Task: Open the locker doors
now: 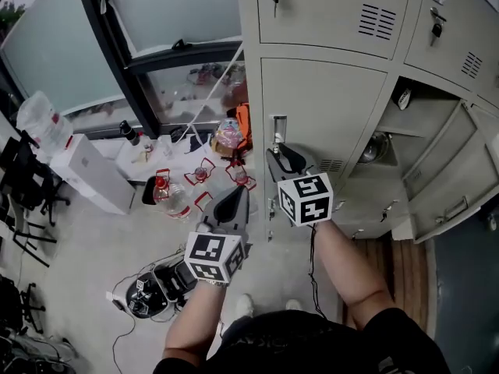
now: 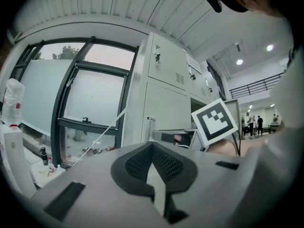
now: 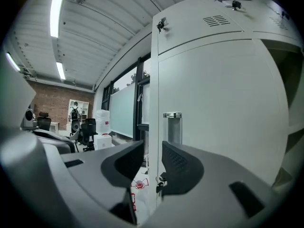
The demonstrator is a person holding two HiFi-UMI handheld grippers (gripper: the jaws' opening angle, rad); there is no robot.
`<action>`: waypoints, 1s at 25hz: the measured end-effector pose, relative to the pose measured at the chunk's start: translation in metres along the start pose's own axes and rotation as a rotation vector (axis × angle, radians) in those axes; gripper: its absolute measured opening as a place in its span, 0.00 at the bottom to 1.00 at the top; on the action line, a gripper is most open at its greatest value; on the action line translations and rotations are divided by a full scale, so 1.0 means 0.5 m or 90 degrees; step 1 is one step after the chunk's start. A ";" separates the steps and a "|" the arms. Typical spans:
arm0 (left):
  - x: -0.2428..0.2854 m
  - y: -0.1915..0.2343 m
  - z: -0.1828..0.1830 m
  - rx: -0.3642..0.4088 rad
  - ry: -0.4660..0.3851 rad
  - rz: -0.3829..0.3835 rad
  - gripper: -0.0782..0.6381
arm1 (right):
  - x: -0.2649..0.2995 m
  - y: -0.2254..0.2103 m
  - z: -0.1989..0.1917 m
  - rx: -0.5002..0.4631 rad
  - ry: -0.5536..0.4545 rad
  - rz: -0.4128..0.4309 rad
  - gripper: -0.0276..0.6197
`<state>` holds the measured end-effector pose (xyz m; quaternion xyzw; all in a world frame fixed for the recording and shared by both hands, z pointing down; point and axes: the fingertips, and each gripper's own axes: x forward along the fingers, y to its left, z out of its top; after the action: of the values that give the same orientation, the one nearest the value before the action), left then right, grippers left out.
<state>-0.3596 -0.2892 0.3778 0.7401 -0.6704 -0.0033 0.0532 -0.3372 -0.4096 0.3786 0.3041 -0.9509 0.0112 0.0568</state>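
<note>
ahead of right hand-held gripper (image 3: 152, 156), locker door (image 3: 218, 94)

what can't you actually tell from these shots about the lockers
- Head view: the round thing inside the open locker is too small and shadowed to identify.
- Right gripper view: the dark fitting on the closed door's edge is half hidden by the right gripper; key or latch unclear.

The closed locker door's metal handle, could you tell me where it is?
The handle sits near the head view's centre, on the locker door's left edge, just above the right gripper.
</note>
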 end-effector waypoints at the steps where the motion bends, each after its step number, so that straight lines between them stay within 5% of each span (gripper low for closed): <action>1: 0.000 0.009 0.000 0.000 0.001 -0.007 0.11 | 0.009 0.000 0.000 0.003 0.001 -0.010 0.23; 11: 0.016 0.089 0.000 0.005 0.005 -0.074 0.11 | 0.077 -0.015 0.009 0.006 -0.004 -0.108 0.31; 25: 0.061 0.154 -0.008 -0.002 0.018 -0.140 0.11 | 0.122 -0.032 0.004 -0.005 0.004 -0.171 0.29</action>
<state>-0.4326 -0.3266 0.3904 0.8093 -0.5840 0.0005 0.0629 -0.3772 -0.4581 0.3833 0.4286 -0.9014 0.0006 0.0618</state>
